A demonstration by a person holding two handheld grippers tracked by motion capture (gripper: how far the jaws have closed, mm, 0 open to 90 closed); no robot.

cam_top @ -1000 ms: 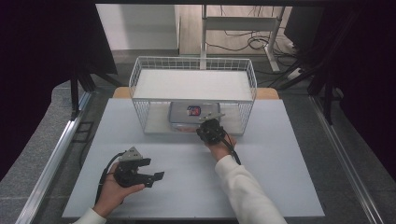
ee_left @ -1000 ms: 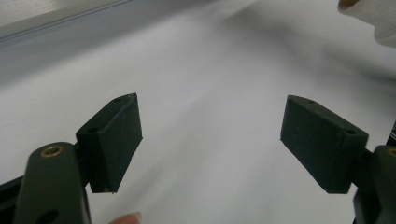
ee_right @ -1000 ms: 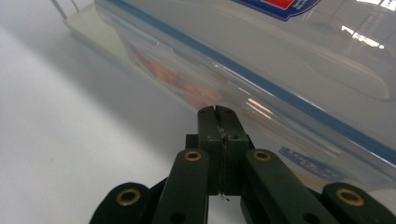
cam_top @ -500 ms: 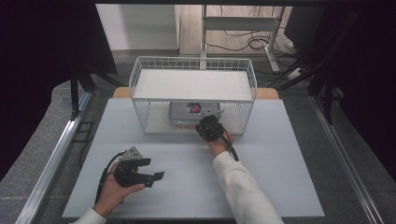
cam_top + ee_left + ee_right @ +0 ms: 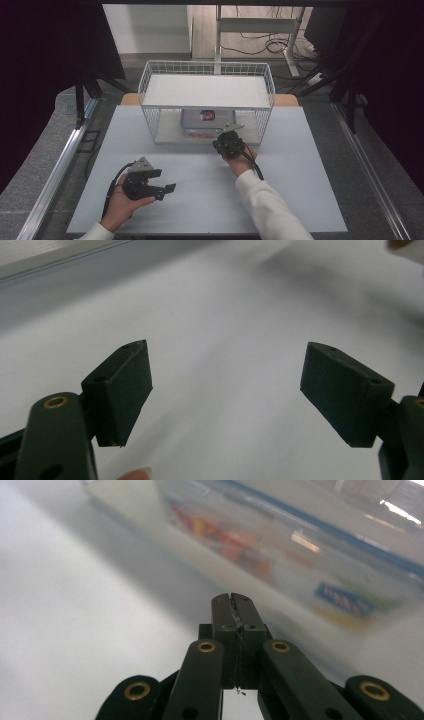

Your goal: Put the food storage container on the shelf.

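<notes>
At the far middle of the table [image 5: 300,190] stands a white wire rack [image 5: 207,75], and under its shelf lies a clear lidded box [image 5: 206,120] with a blue rim and colourful contents. The right hand-held gripper [image 5: 231,131] reaches into the rack's near opening, just beside the box; in the right gripper view its jaws are pressed together on nothing, with the box [image 5: 300,555] close ahead, and I cannot tell whether they touch it. The left hand-held gripper [image 5: 170,188] rests low at the near left, well apart from the rack, jaws spread wide over bare table. The box looks like stiff, smooth plastic, probably light and somewhat slippery; its rim or a short side wall seems the surest place to pinch, with jaws opened first.
</notes>
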